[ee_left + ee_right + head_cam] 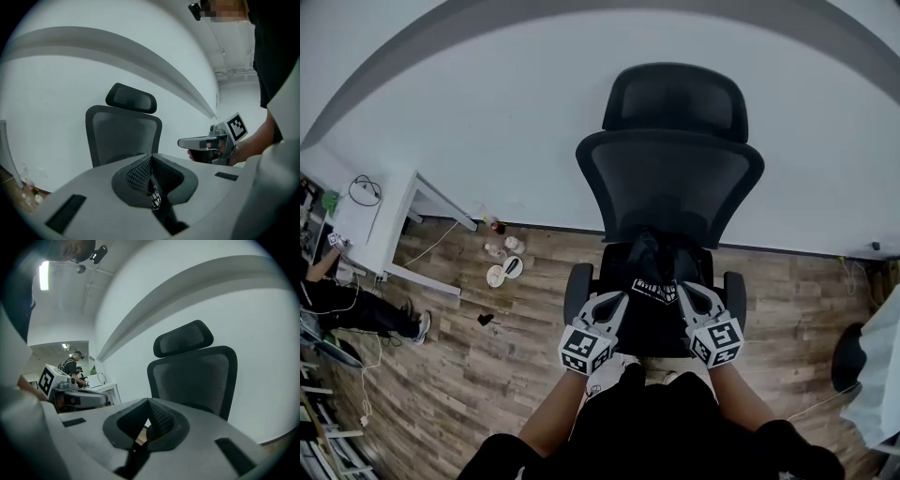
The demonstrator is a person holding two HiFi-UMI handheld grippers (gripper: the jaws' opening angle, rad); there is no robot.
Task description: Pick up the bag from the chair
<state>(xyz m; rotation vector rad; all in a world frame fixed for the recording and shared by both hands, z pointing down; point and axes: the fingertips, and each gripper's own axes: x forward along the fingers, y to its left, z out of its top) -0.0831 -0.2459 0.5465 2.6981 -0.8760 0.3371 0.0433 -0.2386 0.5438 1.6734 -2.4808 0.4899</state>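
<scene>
Black office chair [675, 178] stands with its back to the white wall [487, 112], on a wood floor [487, 366]. The black bag [658, 267] sits on the seat, between the armrests, with its upper part bunched up against the lower backrest. A white-printed label [654, 291] shows on its front edge.

Left gripper [623, 300]: reaches in over the front of the seat at the bag's left side. In its own view the jaws are clenched tip to tip, with a dark strip of the bag, carrying the printed tag, pinched between the pads.

Right gripper [684, 294]: at the bag's right side, just beside the label. Its own view shows the jaws pressed together at the tips, dark material of the bag running down between them, and a sliver of floor showing through a small gap.

Cannot tell whether the bag's underside is clear of the seat.

Off to the left are a white desk [389, 220] with a coiled cable [364, 190], and a few small containers [502, 262] on the floor near the wall.
</scene>
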